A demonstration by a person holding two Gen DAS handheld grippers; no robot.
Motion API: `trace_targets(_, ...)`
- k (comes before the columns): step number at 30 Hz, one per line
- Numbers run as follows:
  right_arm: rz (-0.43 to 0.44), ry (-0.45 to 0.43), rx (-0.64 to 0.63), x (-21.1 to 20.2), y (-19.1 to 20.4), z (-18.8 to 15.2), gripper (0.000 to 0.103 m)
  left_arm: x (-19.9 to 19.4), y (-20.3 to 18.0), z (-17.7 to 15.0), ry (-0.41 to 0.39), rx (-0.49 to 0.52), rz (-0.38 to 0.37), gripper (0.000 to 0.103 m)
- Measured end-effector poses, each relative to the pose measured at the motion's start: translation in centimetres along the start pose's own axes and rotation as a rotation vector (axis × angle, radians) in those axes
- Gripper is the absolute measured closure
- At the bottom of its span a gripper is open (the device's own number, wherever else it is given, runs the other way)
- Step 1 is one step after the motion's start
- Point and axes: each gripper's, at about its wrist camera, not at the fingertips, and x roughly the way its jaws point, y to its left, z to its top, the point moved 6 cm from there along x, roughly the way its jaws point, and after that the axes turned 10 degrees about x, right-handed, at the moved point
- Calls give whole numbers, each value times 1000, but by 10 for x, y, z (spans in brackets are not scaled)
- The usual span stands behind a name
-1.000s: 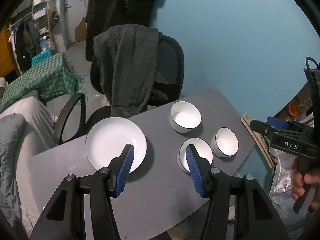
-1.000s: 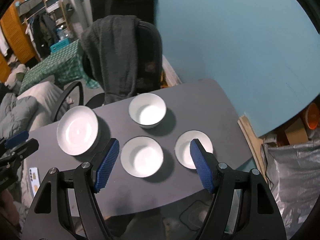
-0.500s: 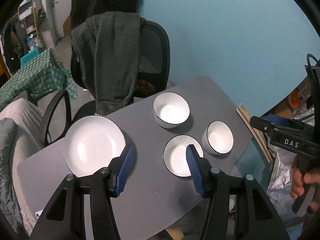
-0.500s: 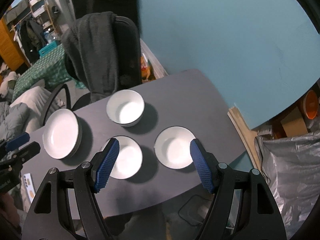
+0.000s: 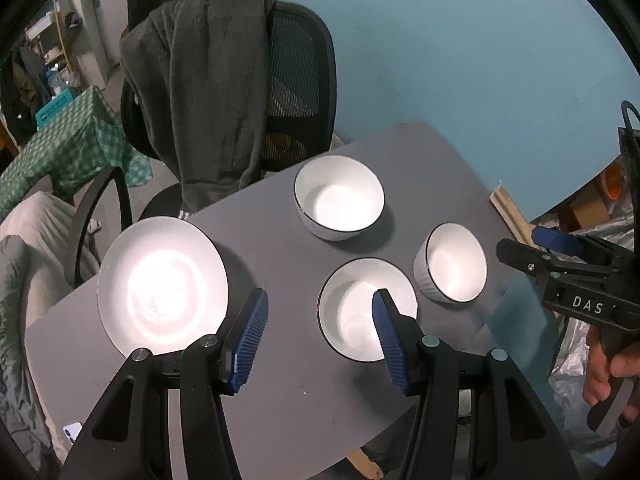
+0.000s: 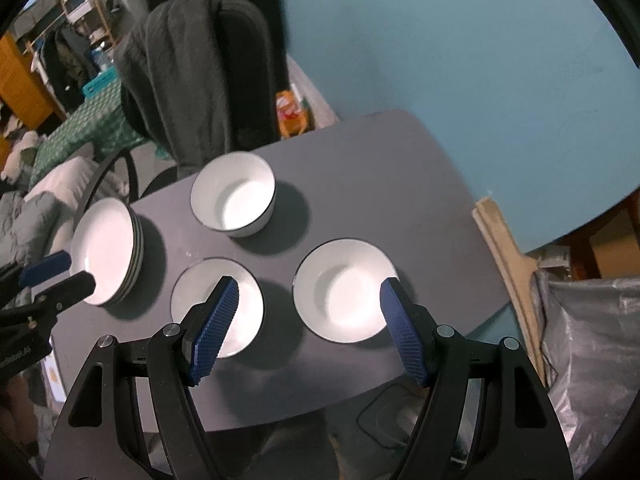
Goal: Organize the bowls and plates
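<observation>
Both wide open and empty, the left hand-held gripper (image 5: 316,334) and right hand-held gripper (image 6: 308,330) hover over unsorted bowls (image 6: 234,194) beside stacked plates (image 6: 105,250), apparently choosing a first pick.

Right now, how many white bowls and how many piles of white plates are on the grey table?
White dark-rimmed bowls: 3
Stack of white plates: 1
Total: 4
</observation>
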Motion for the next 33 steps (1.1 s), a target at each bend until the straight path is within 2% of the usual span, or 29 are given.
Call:
trace_targets(9,33,77,-40,40,12,-26,31,37,-3,-12,63,44,19,48)
trace_targets(17,66,186,-48,68,22,-52,31,67,-1,-33,133,71,43,48)
trace_targets(26,116,266,7,92,22,-58,32,94,-2,-45,182,46,10,48)
trace_targets(33,126,289,17,102,24,-53,40,110,-5,-36,197,86,12,48)
